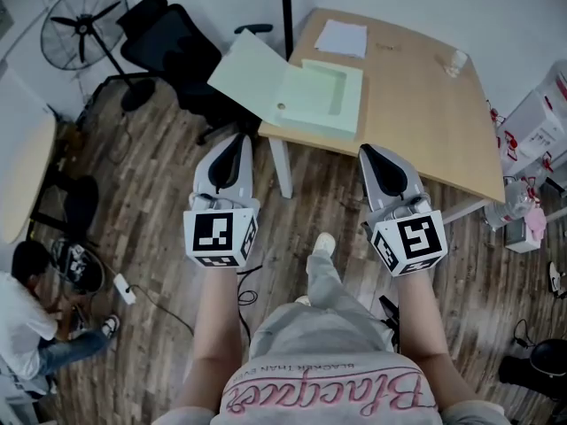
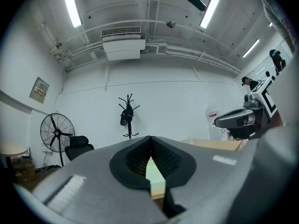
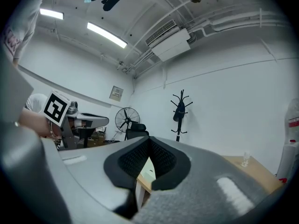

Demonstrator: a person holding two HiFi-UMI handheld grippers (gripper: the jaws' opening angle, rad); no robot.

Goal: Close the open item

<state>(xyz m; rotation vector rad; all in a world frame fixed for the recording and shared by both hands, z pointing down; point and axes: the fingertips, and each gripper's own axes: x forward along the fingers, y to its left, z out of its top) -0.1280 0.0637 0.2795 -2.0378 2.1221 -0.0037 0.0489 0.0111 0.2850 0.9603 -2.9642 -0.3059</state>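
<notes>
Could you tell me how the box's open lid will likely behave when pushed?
The lid looks thin and flat, so probably light and slightly bendy. It juts past the table edge, apparently joined to the box, so it should swing rather than slide.

Head view steeply down, gripper views level (table (image 1: pixel 416 113) shared)

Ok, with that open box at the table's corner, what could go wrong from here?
The lid hangs past the table edge; a hard push may slide the box off.
The left gripper and right gripper have jaws shut, so a tip could slip off the thin lid.
The black chair crowds the lid's far side.
</notes>
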